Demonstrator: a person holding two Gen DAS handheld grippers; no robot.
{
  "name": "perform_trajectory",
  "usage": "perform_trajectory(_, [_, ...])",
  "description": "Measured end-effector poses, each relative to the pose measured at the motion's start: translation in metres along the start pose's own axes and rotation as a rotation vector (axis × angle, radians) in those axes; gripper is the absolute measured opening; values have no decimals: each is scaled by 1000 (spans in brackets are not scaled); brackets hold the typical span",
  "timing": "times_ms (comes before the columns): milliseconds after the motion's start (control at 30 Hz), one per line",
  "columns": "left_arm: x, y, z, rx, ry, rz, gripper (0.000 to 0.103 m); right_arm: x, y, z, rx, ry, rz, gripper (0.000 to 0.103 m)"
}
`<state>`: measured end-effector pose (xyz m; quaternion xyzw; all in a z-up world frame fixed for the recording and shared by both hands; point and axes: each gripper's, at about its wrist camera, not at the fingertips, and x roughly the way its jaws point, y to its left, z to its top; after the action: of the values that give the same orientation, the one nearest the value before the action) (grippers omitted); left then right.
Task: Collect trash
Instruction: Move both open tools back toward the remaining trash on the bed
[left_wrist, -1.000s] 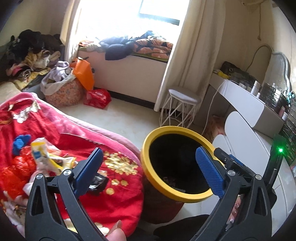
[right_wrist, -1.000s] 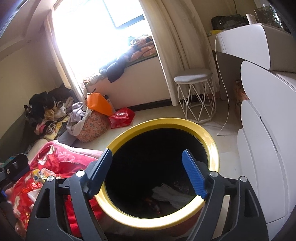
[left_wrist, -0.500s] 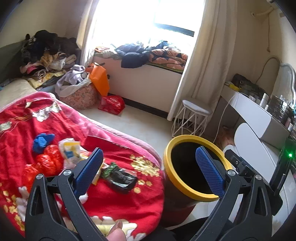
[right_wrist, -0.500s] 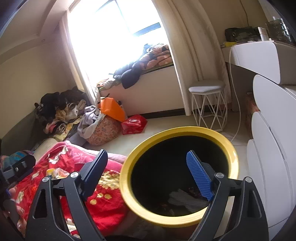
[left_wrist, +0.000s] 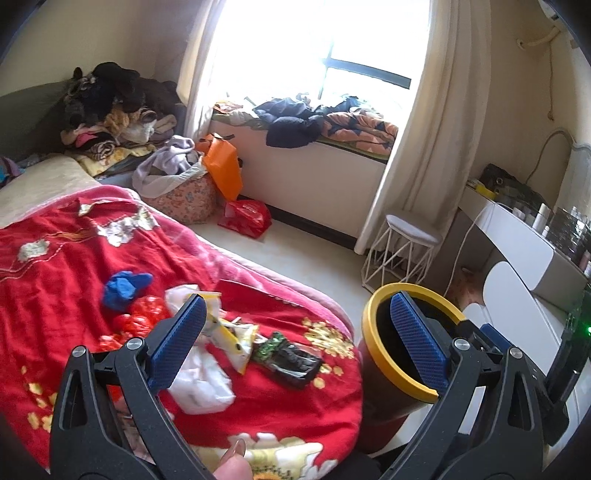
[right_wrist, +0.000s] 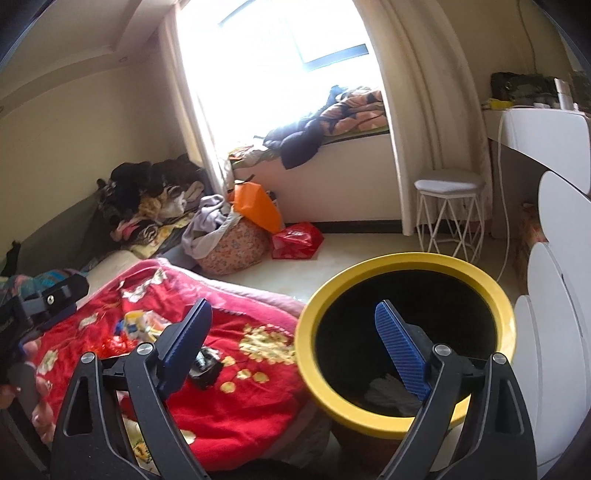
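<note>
Left gripper (left_wrist: 295, 334), lower centre of the left wrist view: jaws spread wide, nothing between them; its blue pads (left_wrist: 179, 339) hang above a red blanket (left_wrist: 74, 266) that covers the bed. Trash lies scattered on the blanket at centre-left of this view: a blue crumpled piece (left_wrist: 125, 288); red crumpled wrappers (left_wrist: 142, 317) just below it; a yellow-and-white packet (left_wrist: 231, 334); white paper (left_wrist: 203, 384) touching the packet's lower edge; a black-and-green wrapper (left_wrist: 291, 356) just right of the packet, near the blanket's edge. A trash bin (left_wrist: 373, 332) with a yellow rim stands on the floor beside the bed, at lower right.

Right gripper (right_wrist: 293, 354), lower centre of the right wrist view: jaws likewise wide apart and empty; the right-hand pad sits in front of the bin's dark mouth, the left-hand pad over the blanket. The bin's rim (right_wrist: 406, 260) fills the lower right of this view; pale crumpled paper (right_wrist: 388, 391) lies at its bottom; the black wrapper (right_wrist: 207, 365) shows just behind the left pad.

Background, upper half of both views: a bright window with cream curtains; a white wire stool (left_wrist: 402, 251) at centre-right; an orange bag (left_wrist: 221, 170) and a red bag (left_wrist: 245, 218) on the floor; a heap of clothes (left_wrist: 107, 110) at upper left.
</note>
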<state>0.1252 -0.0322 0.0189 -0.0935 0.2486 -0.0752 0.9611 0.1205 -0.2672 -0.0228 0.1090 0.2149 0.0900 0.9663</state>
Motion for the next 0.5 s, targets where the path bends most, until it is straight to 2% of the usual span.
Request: perform_trajectory(500, [-15,73,7,-78,-11,92,92,13,72,-17,-130,92,140,90])
